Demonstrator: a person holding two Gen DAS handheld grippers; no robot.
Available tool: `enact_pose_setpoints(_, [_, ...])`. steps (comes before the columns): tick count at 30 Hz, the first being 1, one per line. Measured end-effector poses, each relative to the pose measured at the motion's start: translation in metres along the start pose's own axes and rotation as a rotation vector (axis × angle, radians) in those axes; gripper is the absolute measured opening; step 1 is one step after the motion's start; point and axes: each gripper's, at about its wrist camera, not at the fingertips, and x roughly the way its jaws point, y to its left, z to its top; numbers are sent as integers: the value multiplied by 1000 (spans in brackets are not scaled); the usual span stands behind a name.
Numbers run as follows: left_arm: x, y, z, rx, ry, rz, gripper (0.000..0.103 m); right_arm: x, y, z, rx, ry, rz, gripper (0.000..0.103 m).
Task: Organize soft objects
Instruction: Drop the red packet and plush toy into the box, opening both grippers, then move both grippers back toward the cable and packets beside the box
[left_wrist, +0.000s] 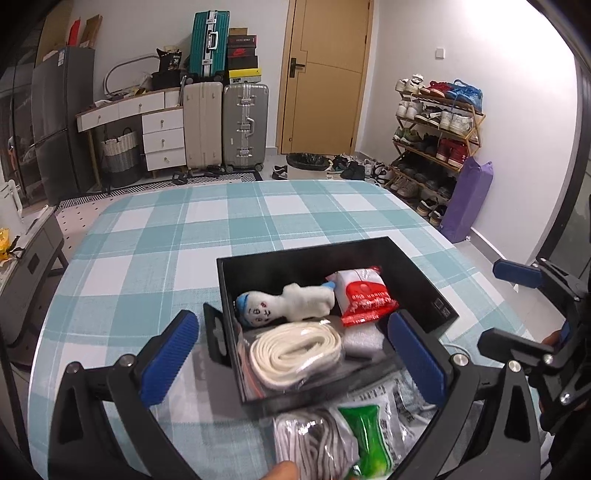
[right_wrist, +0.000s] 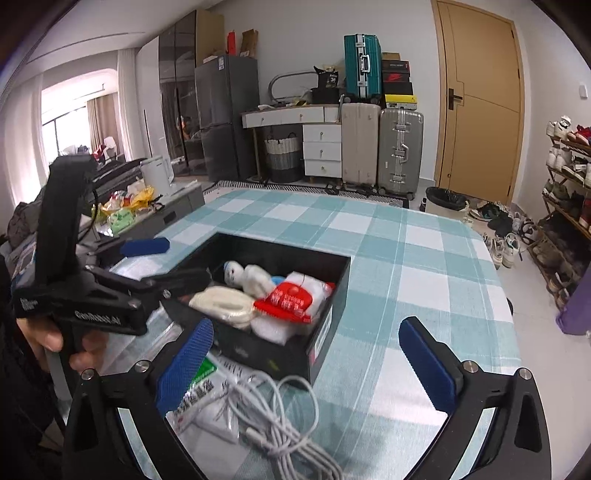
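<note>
A black box (left_wrist: 413, 258) (right_wrist: 332, 291) stands on the checked table. In it lie a white plush doll (left_wrist: 284, 301) (right_wrist: 247, 275), a red-and-white packet (left_wrist: 364, 295) (right_wrist: 295, 297), a bagged cream strap (left_wrist: 295, 349) (right_wrist: 221, 301) and a white foam piece (left_wrist: 362, 339). In front of the box lie a bagged grey-white cord (left_wrist: 314, 443), a green packet (left_wrist: 369, 439), a white printed bag (right_wrist: 207, 398) and a white cable (right_wrist: 288, 417). My left gripper (left_wrist: 295, 358) is open over the box's near edge. My right gripper (right_wrist: 310, 363) is open just before the box.
The teal checked tablecloth (left_wrist: 221, 229) covers the table. Suitcases (left_wrist: 225, 125), a white desk (left_wrist: 147, 118), a door and a shoe rack (left_wrist: 436, 136) stand beyond. A low grey cabinet (left_wrist: 26, 266) is left of the table.
</note>
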Motion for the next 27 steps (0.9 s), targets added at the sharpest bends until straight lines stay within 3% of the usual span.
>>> enact_pose_setpoints(27, [-33,-14,-39,24,-2,35,103,-30,2,-40,27,30,-7,102])
